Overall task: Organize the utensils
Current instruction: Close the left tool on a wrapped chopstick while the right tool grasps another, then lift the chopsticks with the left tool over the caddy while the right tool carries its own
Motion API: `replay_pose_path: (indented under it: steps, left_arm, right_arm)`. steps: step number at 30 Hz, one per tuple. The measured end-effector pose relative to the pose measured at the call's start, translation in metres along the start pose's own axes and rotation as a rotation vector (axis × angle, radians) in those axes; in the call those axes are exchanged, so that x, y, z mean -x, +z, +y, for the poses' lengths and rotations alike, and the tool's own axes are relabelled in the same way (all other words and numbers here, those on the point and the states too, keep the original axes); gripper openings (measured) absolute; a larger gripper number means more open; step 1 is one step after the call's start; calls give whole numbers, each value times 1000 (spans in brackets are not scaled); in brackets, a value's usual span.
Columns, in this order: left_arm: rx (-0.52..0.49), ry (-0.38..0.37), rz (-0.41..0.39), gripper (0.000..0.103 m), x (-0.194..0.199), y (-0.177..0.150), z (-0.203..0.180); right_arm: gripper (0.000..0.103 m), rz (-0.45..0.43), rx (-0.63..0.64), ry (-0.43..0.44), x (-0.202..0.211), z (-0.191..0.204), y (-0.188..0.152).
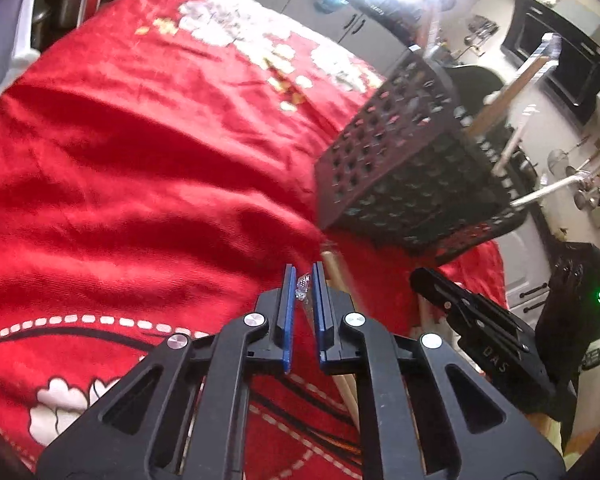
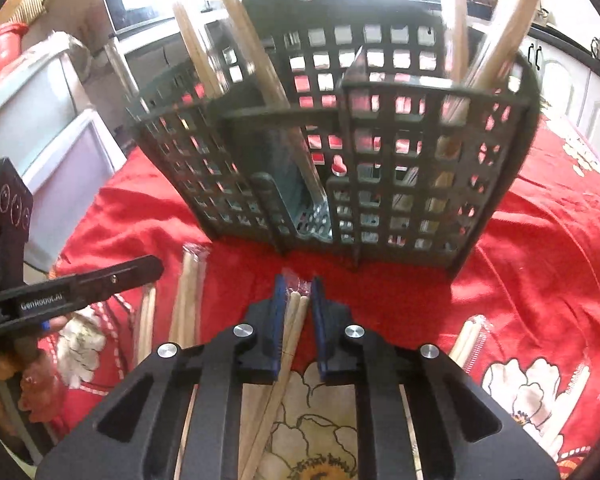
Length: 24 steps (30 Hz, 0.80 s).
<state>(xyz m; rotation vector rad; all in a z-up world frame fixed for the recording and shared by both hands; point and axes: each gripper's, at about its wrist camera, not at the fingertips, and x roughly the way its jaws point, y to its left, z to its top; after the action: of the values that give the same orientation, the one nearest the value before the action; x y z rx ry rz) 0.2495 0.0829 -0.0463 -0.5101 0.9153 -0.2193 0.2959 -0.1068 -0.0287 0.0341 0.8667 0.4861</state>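
Observation:
A black perforated utensil basket (image 2: 340, 152) stands on the red flowered cloth (image 2: 540, 240); it also shows in the left wrist view (image 1: 412, 168). Several wooden chopstick packs stand in its compartments (image 2: 256, 56). My right gripper (image 2: 300, 292) is shut on a plastic-wrapped chopstick pair (image 2: 292, 328), just in front of the basket. My left gripper (image 1: 303, 284) is shut on the clear end of a wrapped chopstick pack (image 1: 303, 292), left of the basket. The left gripper shows in the right wrist view (image 2: 100, 284).
More wrapped chopstick pairs lie on the cloth at the left (image 2: 188, 300) and at the right (image 2: 468, 344). The right gripper shows in the left wrist view (image 1: 480, 320). Kitchen cabinets (image 1: 332, 12) and a microwave (image 1: 556, 56) stand beyond the table.

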Motion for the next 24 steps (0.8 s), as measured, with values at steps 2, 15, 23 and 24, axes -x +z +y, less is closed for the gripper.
replay_pose_path:
  steps: [2, 15, 23, 24]
  left_arm:
    - [-5, -12, -25, 4, 10, 0, -4]
    - [-40, -53, -113, 3, 50, -4, -23]
    - [-84, -90, -144, 3, 68, -6, -45]
    - [-89, -93, -148, 3, 70, -7, -48]
  right_arm:
    - [11, -22, -22, 29, 13, -6, 0]
    - [7, -152, -61, 107, 78, -15, -8]
    - [6, -247, -79, 108, 119, -22, -14]
    - [6, -256, -81, 107, 123, -22, -14]
